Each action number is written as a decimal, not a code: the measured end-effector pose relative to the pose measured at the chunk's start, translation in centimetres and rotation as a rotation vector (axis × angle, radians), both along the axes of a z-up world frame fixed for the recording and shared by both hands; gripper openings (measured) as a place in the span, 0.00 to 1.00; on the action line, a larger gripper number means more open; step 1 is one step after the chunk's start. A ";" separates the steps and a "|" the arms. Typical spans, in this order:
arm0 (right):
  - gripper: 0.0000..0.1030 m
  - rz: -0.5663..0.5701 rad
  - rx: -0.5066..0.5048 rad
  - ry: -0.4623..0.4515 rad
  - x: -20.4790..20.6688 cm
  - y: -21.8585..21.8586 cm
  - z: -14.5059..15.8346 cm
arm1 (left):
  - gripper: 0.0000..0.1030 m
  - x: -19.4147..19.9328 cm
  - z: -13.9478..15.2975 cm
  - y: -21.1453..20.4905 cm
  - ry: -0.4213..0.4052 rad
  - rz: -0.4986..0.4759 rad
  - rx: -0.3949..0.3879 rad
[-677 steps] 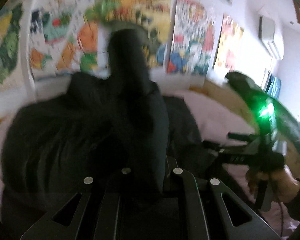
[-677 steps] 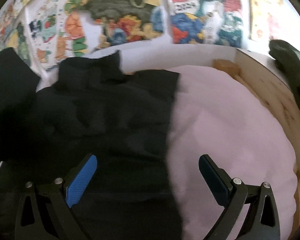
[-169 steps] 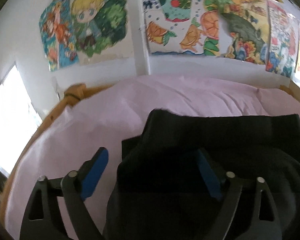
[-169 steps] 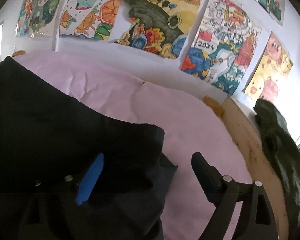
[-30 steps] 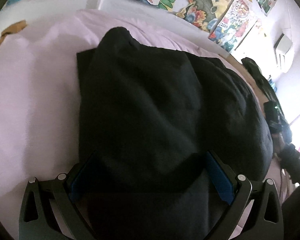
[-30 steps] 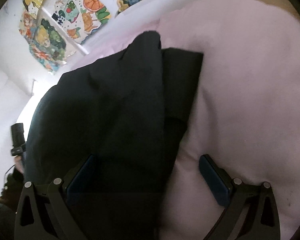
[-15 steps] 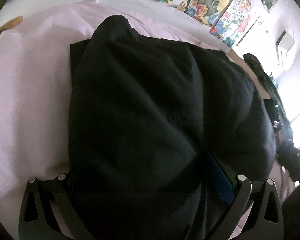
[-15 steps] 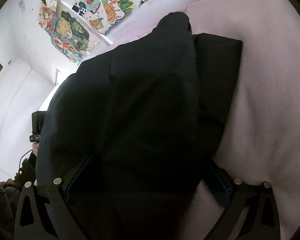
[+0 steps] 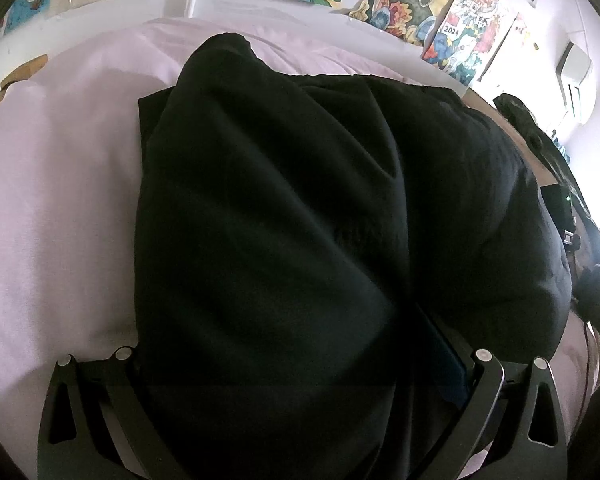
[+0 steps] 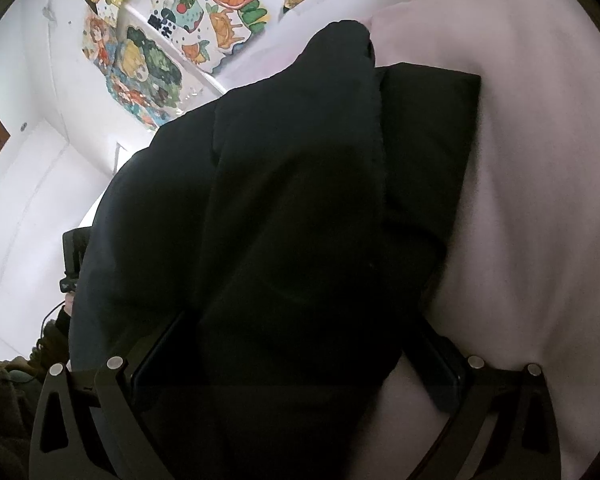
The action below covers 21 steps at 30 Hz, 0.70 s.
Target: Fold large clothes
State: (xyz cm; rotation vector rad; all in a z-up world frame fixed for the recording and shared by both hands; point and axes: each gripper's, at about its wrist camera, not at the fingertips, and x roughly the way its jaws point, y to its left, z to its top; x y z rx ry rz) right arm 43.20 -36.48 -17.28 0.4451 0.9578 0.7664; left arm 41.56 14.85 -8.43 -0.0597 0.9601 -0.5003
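The black garment (image 9: 284, 220) lies folded on the pink bed sheet (image 9: 52, 184), its long axis running from 6 toward 12 o'clock in both wrist views. The left gripper (image 9: 296, 364) and right gripper (image 10: 296, 364) each sit at the near edge with jaws spread wide and cloth bunched between them; whether either pinches it, I cannot tell. The far end peaks at 12 o'clock, equally distant from both.

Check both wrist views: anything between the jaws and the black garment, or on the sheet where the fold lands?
Nothing visible. The black garment already fills the span of the left gripper and the right gripper. The pink sheet beside it looks bare.
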 end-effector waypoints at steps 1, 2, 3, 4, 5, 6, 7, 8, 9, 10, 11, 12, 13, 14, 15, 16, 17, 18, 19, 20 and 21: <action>1.00 0.002 -0.003 0.002 0.1 0.1 0.1 | 0.99 0.0 0.1 0.0 0.000 0.001 0.001; 1.00 0.004 -0.007 0.002 0.1 0.3 0.2 | 0.99 0.0 0.0 0.0 -0.001 0.001 0.003; 1.00 0.007 -0.013 0.004 0.1 0.4 0.2 | 0.99 0.0 0.1 -0.1 0.000 0.001 0.004; 1.00 0.011 -0.017 0.004 0.1 0.5 0.3 | 0.99 0.0 0.1 -0.1 0.000 0.002 0.004; 1.00 0.014 -0.020 0.004 0.1 0.6 0.3 | 0.99 0.1 0.1 0.1 0.000 0.001 0.004; 1.00 0.016 -0.022 0.004 0.1 0.7 0.3 | 0.99 0.1 0.2 0.1 0.000 0.001 0.004; 0.97 0.020 -0.019 0.003 0.1 0.7 0.3 | 0.99 0.1 0.2 0.1 0.000 0.001 0.004; 0.94 0.025 -0.012 0.003 0.0 0.7 0.4 | 0.99 0.1 0.2 0.1 0.000 0.001 0.003; 0.92 0.025 -0.008 0.002 -0.1 0.8 0.4 | 0.99 0.0 0.2 0.1 0.001 0.002 0.003; 0.90 0.024 -0.006 0.001 -0.1 0.8 0.4 | 0.99 0.0 0.2 0.0 0.002 0.002 0.003; 0.88 0.024 -0.004 0.000 -0.2 0.8 0.4 | 0.99 0.0 0.2 0.0 0.002 0.002 0.002; 0.88 0.025 -0.003 0.000 -0.2 0.8 0.4 | 0.99 0.0 0.2 0.0 0.001 0.002 0.002; 0.86 0.025 -0.002 -0.002 -0.3 0.8 0.4 | 0.99 0.0 0.2 0.0 0.002 0.002 0.002; 0.86 0.025 -0.002 -0.003 -0.3 0.8 0.4 | 0.99 0.0 0.1 0.0 0.002 0.001 0.000; 0.86 0.025 -0.002 -0.003 -0.3 0.8 0.4 | 0.99 0.0 0.1 0.1 0.003 0.001 -0.001; 0.86 0.025 -0.002 -0.004 -0.3 0.8 0.4 | 0.99 0.0 0.1 0.1 0.003 0.000 -0.002; 0.86 0.025 -0.002 -0.004 -0.3 0.8 0.4 | 0.99 0.0 0.1 0.2 0.005 0.000 -0.004; 0.86 0.025 -0.002 -0.004 -0.3 0.8 0.4 | 0.99 0.0 0.0 0.2 0.006 -0.001 -0.006; 0.86 0.025 -0.002 -0.005 -0.3 0.8 0.4 | 0.99 0.0 0.0 0.3 0.007 -0.001 -0.008; 0.86 0.025 -0.002 -0.004 -0.3 0.8 0.4 | 0.99 0.0 0.0 0.3 0.008 -0.003 -0.010; 0.86 0.025 -0.001 -0.004 -0.3 0.8 0.4 | 0.99 0.1 0.0 0.4 0.009 -0.003 -0.013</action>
